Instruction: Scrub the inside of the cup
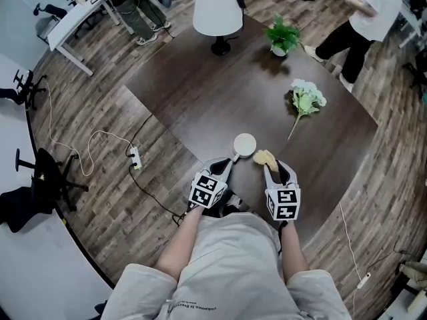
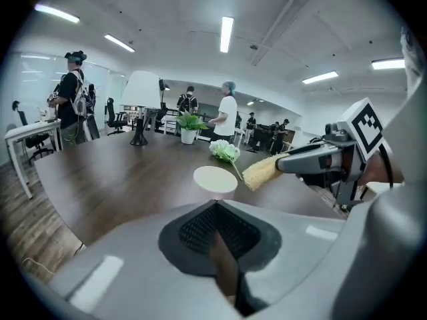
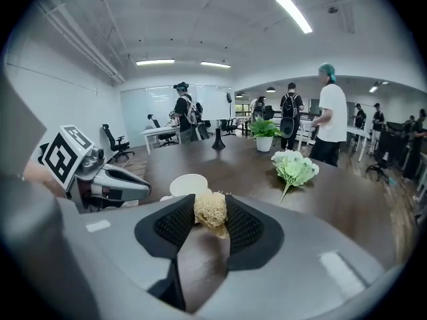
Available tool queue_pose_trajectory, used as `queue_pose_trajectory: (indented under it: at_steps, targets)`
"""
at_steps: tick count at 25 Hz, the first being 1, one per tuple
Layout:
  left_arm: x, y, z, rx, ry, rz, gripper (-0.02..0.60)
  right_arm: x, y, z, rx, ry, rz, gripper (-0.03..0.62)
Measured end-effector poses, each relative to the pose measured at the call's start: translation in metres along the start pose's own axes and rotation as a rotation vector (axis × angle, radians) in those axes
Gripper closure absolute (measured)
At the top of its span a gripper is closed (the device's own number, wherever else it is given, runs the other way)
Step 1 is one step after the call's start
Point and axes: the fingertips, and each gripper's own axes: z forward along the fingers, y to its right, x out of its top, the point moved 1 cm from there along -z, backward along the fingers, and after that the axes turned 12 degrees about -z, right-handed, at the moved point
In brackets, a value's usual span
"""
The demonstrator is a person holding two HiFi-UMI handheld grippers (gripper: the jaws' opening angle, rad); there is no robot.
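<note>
A white cup (image 1: 245, 145) stands upright on the dark table (image 1: 200, 92), close to the near edge. Its handle (image 1: 235, 157) points back at my left gripper (image 1: 229, 163), which is shut on that handle. In the left gripper view the cup (image 2: 215, 179) shows just past the closed jaw tips, which hide the handle. My right gripper (image 1: 268, 164) is shut on a yellow fibrous scrubber (image 1: 265, 157), held just right of the cup and outside it. The scrubber (image 3: 211, 211) sticks out between the pads with the cup (image 3: 188, 184) behind it. The scrubber (image 2: 261, 172) also shows in the left gripper view.
A bunch of white flowers (image 1: 305, 99) lies right of centre on the table. A white lamp (image 1: 217, 12) and a small potted plant (image 1: 283, 35) stand at the far side. A power strip (image 1: 135, 157) with cables lies on the floor to the left. People stand around the room.
</note>
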Motion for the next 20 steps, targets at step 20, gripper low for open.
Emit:
queue_pose_trajectory:
  at_steps: [20]
  targets:
    - [0.0,0.035,-0.065,-0.155,0.031,0.076,0.581,-0.012,-0.071,-0.059,-0.182,0.015,0.103,0.431]
